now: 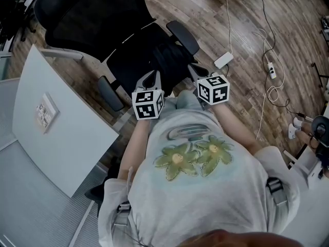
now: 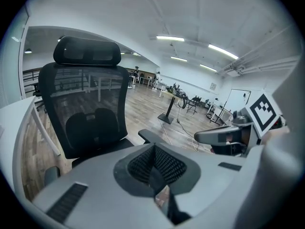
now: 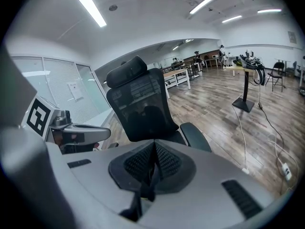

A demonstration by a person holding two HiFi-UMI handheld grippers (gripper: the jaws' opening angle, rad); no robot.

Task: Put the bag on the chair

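Observation:
A black mesh office chair (image 1: 87, 12) stands right in front of me on the wood floor, also seen in the left gripper view (image 2: 86, 109) and the right gripper view (image 3: 143, 109). A dark, crumpled bag (image 1: 167, 58) hangs between my two grippers, above the front of the seat. My left gripper (image 1: 152, 77) (image 2: 153, 156) is shut on a thin black strap (image 2: 172, 213) that drops below its jaws. My right gripper (image 1: 194, 69) (image 3: 153, 163) is shut on another black strap (image 3: 138, 202). Most of the bag is hidden in both gripper views.
A white table (image 1: 56, 133) stands close on the left, beside the chair's armrest (image 1: 109, 92). White cables and a power strip (image 1: 271, 70) lie on the floor to the right, with a white adapter (image 1: 223, 60) nearer the chair. A floor stand (image 3: 246, 87) rises farther off.

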